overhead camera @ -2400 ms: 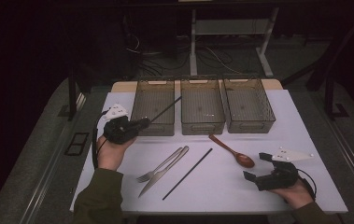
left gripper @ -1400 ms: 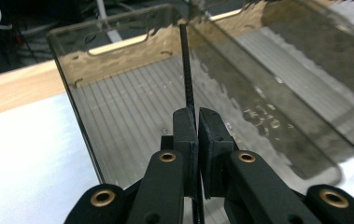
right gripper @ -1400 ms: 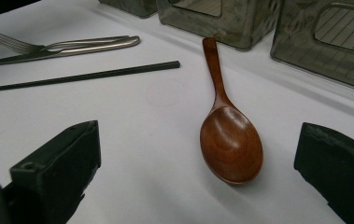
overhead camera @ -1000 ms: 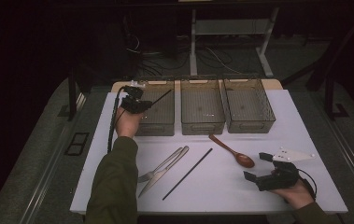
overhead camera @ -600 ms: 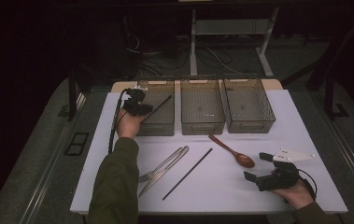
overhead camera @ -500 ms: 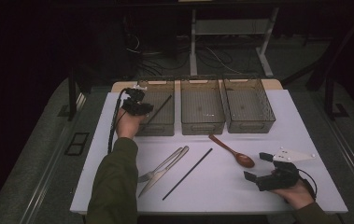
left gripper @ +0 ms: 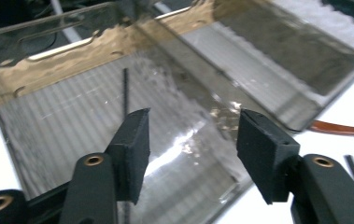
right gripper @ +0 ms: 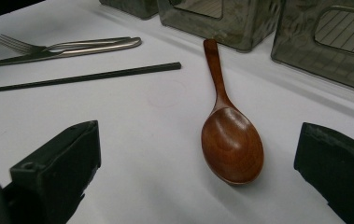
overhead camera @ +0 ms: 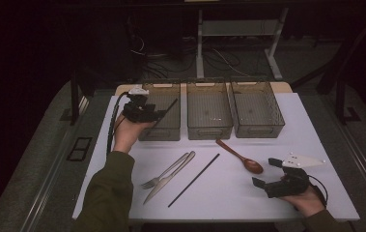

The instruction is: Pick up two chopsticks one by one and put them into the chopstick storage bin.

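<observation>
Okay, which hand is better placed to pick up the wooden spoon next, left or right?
Right. The right gripper sits low on the table with its jaws open, and the wooden spoon lies just ahead between them. The left gripper is over the left bin, jaws just opened, black chopstick beside its pad.

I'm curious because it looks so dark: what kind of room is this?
Probably a lab or workshop set up for recording. A white table holds three clear bins and cutlery, with loose cables and metal stand legs on the dark floor behind.

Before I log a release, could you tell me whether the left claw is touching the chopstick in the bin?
Cannot tell. In the left gripper view the chopstick runs behind the left claw's one pad, hiding any gap.
</observation>
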